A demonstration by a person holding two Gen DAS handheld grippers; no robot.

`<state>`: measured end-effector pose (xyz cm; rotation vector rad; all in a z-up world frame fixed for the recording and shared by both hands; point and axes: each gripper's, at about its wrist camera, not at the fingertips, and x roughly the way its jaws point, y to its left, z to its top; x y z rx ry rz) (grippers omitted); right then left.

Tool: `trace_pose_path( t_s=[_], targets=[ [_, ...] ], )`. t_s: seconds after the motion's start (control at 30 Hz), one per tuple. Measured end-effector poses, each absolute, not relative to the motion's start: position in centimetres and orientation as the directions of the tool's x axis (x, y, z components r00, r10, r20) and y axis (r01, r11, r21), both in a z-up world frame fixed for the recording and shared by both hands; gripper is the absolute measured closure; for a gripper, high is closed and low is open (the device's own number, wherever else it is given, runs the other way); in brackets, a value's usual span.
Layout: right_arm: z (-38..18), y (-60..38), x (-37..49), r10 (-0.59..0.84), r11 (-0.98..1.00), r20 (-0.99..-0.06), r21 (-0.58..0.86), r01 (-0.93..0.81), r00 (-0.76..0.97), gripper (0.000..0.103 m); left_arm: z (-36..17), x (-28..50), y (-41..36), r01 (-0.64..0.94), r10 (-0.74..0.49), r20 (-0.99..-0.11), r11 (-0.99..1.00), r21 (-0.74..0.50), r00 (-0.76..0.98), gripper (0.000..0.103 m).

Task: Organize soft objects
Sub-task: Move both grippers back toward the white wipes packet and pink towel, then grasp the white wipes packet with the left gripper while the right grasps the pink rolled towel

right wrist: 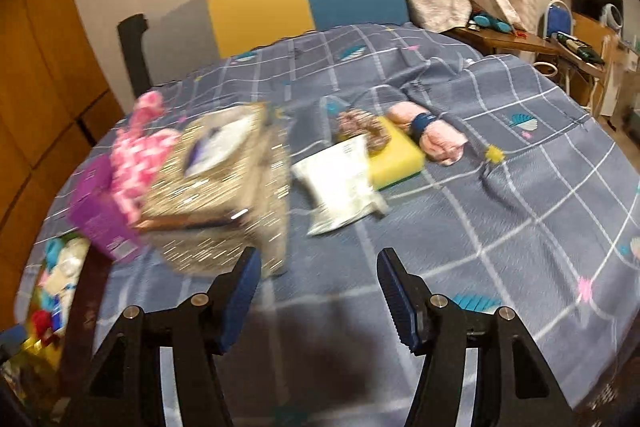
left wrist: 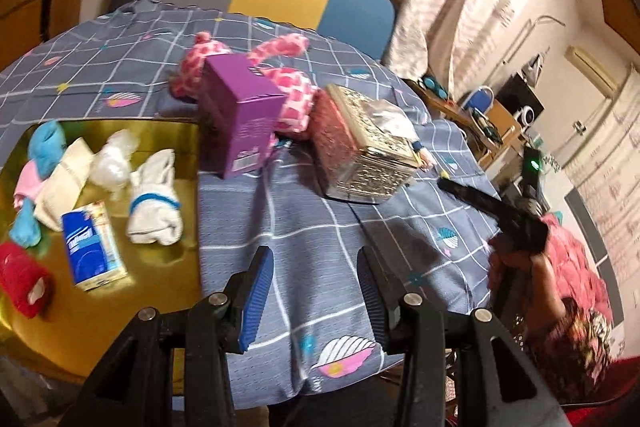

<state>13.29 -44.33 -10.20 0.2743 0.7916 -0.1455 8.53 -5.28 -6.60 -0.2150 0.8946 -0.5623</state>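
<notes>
Soft objects, rolled socks (left wrist: 154, 203) among them, lie in the gold tray (left wrist: 168, 131) at the bed's left edge. From the left wrist, the left tongs (left wrist: 316, 291) hang parted and empty over the quilt (left wrist: 300, 219).

From the right wrist, the right tongs (right wrist: 318, 301) gape empty too; swinging blurred beside the glittery box (right wrist: 212, 195), they could knock it against the purple carton (right wrist: 102, 217), I reckon

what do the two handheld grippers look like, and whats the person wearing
Both the left gripper and right gripper are black plastic scissor-style frames with round silver pivot bolts and two fingers faced with ribbed blue pads. No cables show. In the left wrist view the person wears a dark patterned sleeve with pink and white.
</notes>
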Motion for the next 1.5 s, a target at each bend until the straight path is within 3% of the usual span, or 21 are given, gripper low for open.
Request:
trace_pose_path(
  t_s=[0.17,0.53,0.63,0.67,1.0,1.17,1.33,1.5],
  targets=[
    [-12.5,-47.9,18.1,-0.011,0.946,-0.74,0.21,0.246,0.672,0.041,-6.3,8.7,-7.5,0.402,-0.548,-0.686,0.831,-0.384,0.479,0.059],
    [-17.4,-50.5,25.2,0.196,0.916,-0.787,0.361,0.178,0.585,0.04,-6.6,9.3,-8.8,0.381,-0.518,-0.714,0.85,-0.365,0.471,0.059],
    [-17.7,-50.1,25.4,0.249,0.912,-0.774,0.39,0.128,0.582,0.046,-6.7,9.4,-9.3,0.383,-0.514,-0.721,0.851,-0.359,0.465,0.059],
    [-17.7,-50.0,25.4,0.262,0.91,-0.769,0.398,0.115,0.583,0.057,-6.8,9.4,-9.6,0.386,-0.514,-0.723,0.85,-0.358,0.461,0.059],
    [-16.8,-51.9,19.9,0.309,0.888,-0.769,0.444,0.12,0.56,0.059,-6.9,9.8,-12.8,0.445,-0.542,-0.73,0.822,-0.355,0.418,0.059],
    [-17.2,-55.1,16.7,0.35,0.843,-0.775,0.505,0.183,0.525,0.048,-7.2,10.2,-16.1,0.493,-0.574,-0.733,0.787,-0.37,0.366,0.059],
    [-14.2,-60.6,15.4,0.198,0.766,-0.649,0.57,0.296,0.735,0.036,-7.3,10.7,-21.9,0.546,-0.581,-0.752,0.757,-0.358,0.312,0.059],
    [-13.3,-63.1,14.9,0.127,0.684,-0.603,0.628,0.371,0.788,0.034,-8.1,11.8,-31.4,0.601,-0.551,-0.796,0.733,-0.319,0.25,0.041]
  ],
)
